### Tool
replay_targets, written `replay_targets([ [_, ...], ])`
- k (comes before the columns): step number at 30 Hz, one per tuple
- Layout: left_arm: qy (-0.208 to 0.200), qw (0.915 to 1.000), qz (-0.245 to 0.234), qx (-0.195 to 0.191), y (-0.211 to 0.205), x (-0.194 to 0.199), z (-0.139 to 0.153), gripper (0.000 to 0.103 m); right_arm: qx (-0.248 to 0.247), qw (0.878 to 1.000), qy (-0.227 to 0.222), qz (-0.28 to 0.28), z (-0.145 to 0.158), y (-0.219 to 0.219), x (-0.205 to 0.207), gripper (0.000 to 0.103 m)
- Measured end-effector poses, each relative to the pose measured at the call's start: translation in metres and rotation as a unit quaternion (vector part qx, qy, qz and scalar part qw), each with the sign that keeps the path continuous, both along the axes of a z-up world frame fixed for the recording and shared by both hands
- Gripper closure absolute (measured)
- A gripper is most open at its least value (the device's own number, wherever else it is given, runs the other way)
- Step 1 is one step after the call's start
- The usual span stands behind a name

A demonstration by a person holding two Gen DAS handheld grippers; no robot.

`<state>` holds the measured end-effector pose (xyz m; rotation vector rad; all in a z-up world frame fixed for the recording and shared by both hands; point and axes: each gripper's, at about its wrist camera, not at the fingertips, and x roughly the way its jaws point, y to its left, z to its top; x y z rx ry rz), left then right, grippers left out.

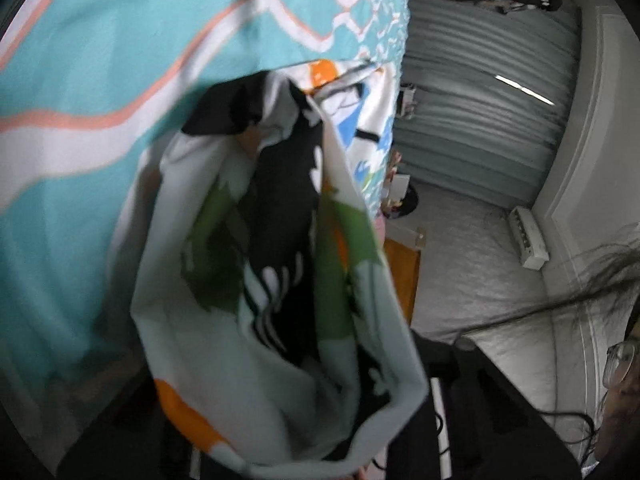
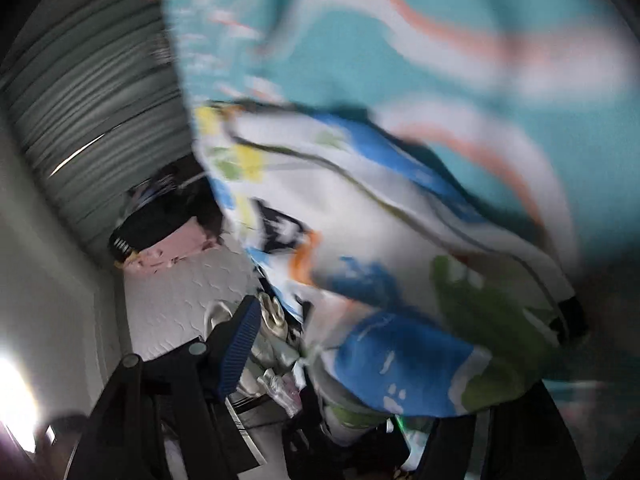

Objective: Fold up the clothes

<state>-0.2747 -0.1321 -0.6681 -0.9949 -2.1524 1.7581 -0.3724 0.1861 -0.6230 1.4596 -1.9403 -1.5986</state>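
A white garment [image 1: 280,280] with green, black and orange print hangs close in front of the left wrist camera and covers my left gripper [image 1: 312,368]. Only a dark part of that gripper's frame shows at the lower right, so its fingers are hidden. In the blurred right wrist view the same garment [image 2: 400,260], here with blue, green and yellow patches, lies across the right half. My right gripper [image 2: 324,320] shows one blue-padded finger [image 2: 240,344], which stands clear to the left of the cloth. Its other finger is under the garment.
A teal bedsheet [image 1: 100,80] with white and coral lines fills the background behind the garment. Grey curtains [image 1: 480,100], a white power strip [image 1: 528,240] on the pale floor and a person's hair and glasses [image 1: 620,356] show at the right. Dark and pink clothes [image 2: 160,240] are piled by the curtain.
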Motion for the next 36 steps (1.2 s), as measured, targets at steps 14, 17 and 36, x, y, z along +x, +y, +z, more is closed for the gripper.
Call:
replay_targets([
  [14,0.006,0.9999,-0.008,0.002,-0.012,-0.015,0.039,0.081,0.019,0.997,0.064,0.026,0.07,-0.009,-0.043,0.101],
  [17,0.043,0.9988,0.009,0.023,-0.019,-0.043,0.054,0.081,0.037,0.992,0.114,0.037,0.095,-0.022,-0.096,0.101],
  [36,0.0,0.9708,0.06,-0.232,-0.106,-0.289,0.134,0.001,0.205,0.962,0.152,0.1,0.123,-0.108,-0.33,0.039],
])
